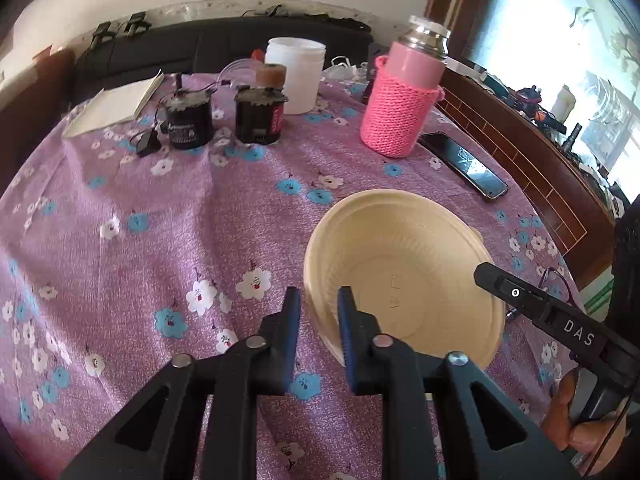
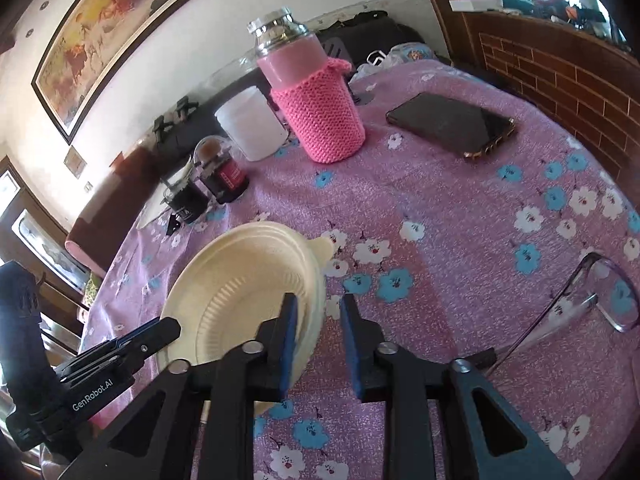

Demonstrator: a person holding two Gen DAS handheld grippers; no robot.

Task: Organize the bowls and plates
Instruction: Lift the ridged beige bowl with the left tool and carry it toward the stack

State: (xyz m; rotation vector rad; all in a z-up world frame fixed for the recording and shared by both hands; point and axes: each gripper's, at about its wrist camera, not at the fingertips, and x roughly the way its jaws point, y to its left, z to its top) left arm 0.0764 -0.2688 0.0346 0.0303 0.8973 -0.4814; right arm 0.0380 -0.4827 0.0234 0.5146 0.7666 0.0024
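A stack of cream-coloured, ribbed disposable bowls sits on the desk, which is covered in a purple cloth printed with white and blue flowers, toward the near right edge as the left wrist view shows it. The left tongs are spread and straddle the stack's near-left rim, one finger outside the wall and one inside. The right tongs are spread too, straddling the opposite rim, with the left finger over the bowl's inside and the right finger over the cloth. I cannot tell whether either pair touches the rim.

Toward the far edge stand a pink flask in a pink knitted sleeve, a white plastic tub and two small black motor-like devices. A dark phone lies near the right edge, beyond the bowls. A pair of clear-framed glasses lies on the cloth just right of the right tongs.
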